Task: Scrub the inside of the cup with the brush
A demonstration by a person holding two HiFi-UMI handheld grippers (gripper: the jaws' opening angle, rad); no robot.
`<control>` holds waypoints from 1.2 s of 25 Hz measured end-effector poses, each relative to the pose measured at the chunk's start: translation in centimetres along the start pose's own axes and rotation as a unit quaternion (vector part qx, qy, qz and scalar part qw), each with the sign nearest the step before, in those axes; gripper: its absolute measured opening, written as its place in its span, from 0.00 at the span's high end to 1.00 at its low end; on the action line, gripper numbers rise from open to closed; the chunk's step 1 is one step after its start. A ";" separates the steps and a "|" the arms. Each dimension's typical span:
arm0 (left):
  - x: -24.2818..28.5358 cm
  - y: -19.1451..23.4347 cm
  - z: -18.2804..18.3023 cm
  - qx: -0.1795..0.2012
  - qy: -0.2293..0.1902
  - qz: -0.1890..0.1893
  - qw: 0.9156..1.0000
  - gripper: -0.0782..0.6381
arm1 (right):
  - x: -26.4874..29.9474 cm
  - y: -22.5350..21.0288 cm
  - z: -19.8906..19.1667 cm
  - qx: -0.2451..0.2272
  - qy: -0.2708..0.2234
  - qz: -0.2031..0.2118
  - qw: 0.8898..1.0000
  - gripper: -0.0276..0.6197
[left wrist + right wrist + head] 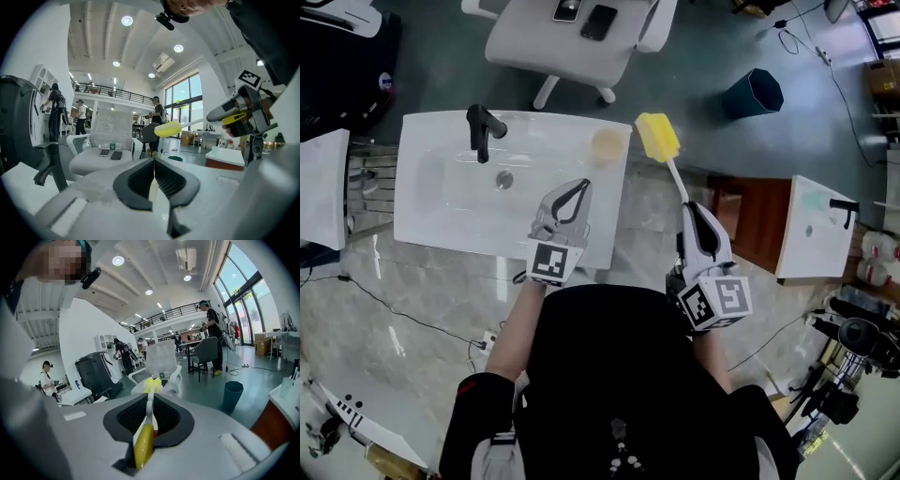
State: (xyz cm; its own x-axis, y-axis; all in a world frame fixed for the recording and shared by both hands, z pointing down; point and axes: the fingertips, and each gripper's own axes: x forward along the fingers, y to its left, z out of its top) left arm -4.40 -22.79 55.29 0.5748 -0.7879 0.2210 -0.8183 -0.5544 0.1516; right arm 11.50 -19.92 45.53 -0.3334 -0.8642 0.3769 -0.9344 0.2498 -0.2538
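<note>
In the head view, the clear cup [607, 145] seems to stand upright at the far right corner of the washbasin [441, 159], and nothing holds it. I think the brush [657, 136] could tip it or push it over the edge, because the left tongs [578, 187] are clenched and empty, near the cup but apart. The right tongs [689, 208] grasp the brush handle, and the yellow head is just right of the cup.

In the left gripper view, the jaws are pressed together with nothing between them.

In the right gripper view, the jaws clamp the handle and the head points ahead.
</note>
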 end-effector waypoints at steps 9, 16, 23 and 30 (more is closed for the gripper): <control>3.7 1.5 -5.7 0.036 0.046 -0.055 0.997 0.68 | 1.8 -1.3 -2.0 0.011 0.036 -0.040 0.998 0.89; 7.0 2.1 -8.6 0.059 0.078 -0.099 0.990 0.47 | 2.9 -1.3 -3.7 0.026 0.067 -0.061 0.996 0.89; 10.7 2.1 -11.8 0.088 0.106 -0.139 0.981 0.34 | 3.5 -2.9 -4.5 0.047 0.080 -0.092 0.991 0.89; 12.7 1.7 -13.2 0.111 0.121 -0.174 0.971 0.28 | 3.2 -3.0 -5.1 0.066 0.083 -0.124 0.987 0.89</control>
State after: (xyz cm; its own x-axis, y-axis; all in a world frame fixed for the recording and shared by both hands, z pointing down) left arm 1.47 -30.22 71.11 0.7767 -0.4722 0.4169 -0.5389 -0.8408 0.0518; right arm 12.54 -21.20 52.06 -0.1235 -0.8053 0.5798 -0.9691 -0.0279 -0.2452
